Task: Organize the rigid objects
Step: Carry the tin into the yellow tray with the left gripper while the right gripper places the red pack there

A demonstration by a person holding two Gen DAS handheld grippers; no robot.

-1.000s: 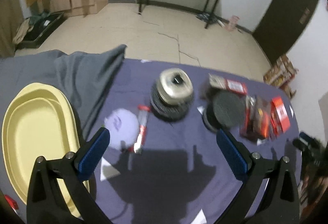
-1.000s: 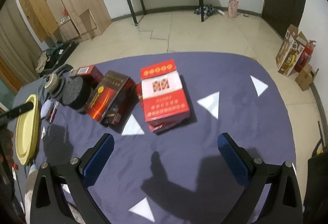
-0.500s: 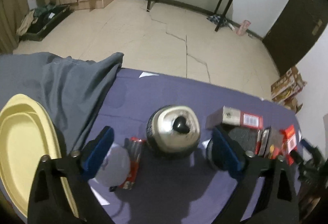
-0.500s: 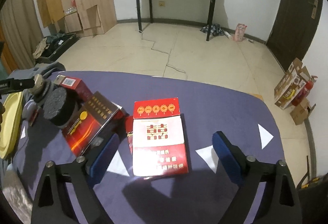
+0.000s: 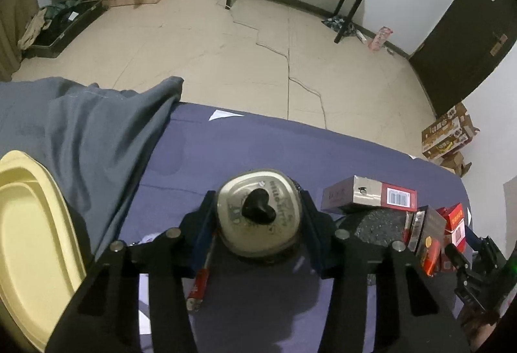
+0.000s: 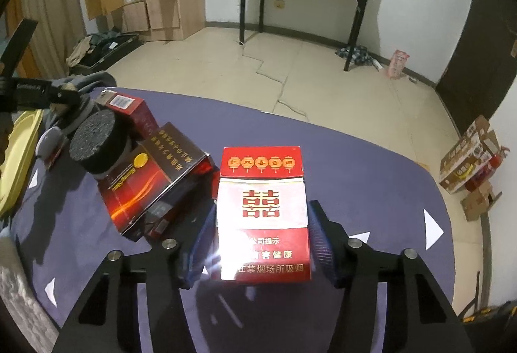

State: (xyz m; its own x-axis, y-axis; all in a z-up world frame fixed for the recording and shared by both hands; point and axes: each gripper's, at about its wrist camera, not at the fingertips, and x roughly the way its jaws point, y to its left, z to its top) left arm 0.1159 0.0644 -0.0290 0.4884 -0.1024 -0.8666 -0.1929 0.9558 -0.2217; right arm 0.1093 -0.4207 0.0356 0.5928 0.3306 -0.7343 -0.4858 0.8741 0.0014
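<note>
Left gripper (image 5: pixel 257 217): jaws closing around the round metal-capped brush (image 5: pixel 258 217), blue pads against both its sides, brush standing on the purple tablecloth (image 5: pixel 258 143) beside the black disc (image 5: pixel 378 219). Right gripper (image 6: pixel 261 243): pads clamped on both long sides of the red-and-white box (image 6: pixel 262 214), which lies flat on the cloth. Yellow tray (image 5: pixel 22 240) sits at the table's left edge.

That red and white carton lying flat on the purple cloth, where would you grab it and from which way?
Across its two long side edges, coming down from above at the near end. The red and white carton lies flat with its broad face up, so the narrow width fits between the jaws. The right gripper is already shut on it that way.
</note>
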